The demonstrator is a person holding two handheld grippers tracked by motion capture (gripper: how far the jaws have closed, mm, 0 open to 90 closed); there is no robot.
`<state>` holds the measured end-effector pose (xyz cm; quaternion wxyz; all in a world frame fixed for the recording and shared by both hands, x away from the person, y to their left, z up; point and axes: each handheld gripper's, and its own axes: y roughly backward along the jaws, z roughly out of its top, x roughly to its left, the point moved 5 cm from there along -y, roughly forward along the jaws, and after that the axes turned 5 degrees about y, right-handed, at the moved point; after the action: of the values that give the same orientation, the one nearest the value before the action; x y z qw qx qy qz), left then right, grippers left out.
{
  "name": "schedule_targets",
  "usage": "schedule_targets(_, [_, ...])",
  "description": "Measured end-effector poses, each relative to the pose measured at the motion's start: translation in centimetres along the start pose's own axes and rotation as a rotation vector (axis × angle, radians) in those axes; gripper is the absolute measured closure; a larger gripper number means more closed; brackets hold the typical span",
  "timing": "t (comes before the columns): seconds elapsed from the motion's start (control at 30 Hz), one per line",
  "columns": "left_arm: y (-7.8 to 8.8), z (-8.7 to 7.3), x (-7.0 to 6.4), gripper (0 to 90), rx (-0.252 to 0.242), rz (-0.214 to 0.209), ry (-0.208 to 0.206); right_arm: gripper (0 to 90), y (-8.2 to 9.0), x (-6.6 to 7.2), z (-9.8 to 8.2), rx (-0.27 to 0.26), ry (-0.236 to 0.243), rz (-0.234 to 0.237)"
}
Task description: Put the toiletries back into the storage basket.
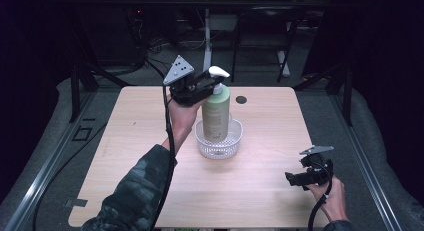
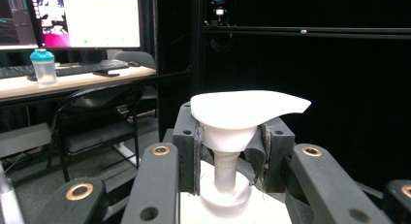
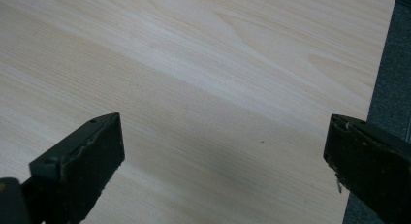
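A green pump bottle (image 1: pixel 216 113) with a white pump head (image 1: pixel 218 73) stands upright in a clear plastic bowl (image 1: pixel 219 141) at the middle of the wooden table (image 1: pixel 150 191). My left gripper (image 1: pixel 212 83) is shut on the bottle's pump neck, just under the white head (image 2: pixel 247 107); its black pads (image 2: pixel 196 156) press the neck from both sides. My right gripper (image 1: pixel 290 180) rests low over the table near the front right corner, held in a hand. Its jaws stand wide apart over bare wood (image 3: pixel 218 88) with nothing between them.
A small dark round hole (image 1: pixel 241 99) sits in the table behind the bowl. The table's right edge (image 3: pixel 383 64) runs close to the right gripper. Beyond the table stand desk legs and cables; a chair (image 2: pixel 97 122) and monitors (image 2: pixel 82 20) lie farther off.
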<state>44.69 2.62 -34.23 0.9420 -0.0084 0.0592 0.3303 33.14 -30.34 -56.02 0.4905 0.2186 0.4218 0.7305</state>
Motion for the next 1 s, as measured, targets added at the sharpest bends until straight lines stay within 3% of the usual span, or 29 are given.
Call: schedule_targets(1.0, [-1.1,-3.2,0.3,67.1,0.024,-0.002,0.001,0.5,0.0,0.0,0.0,0.001,0.004,0.0])
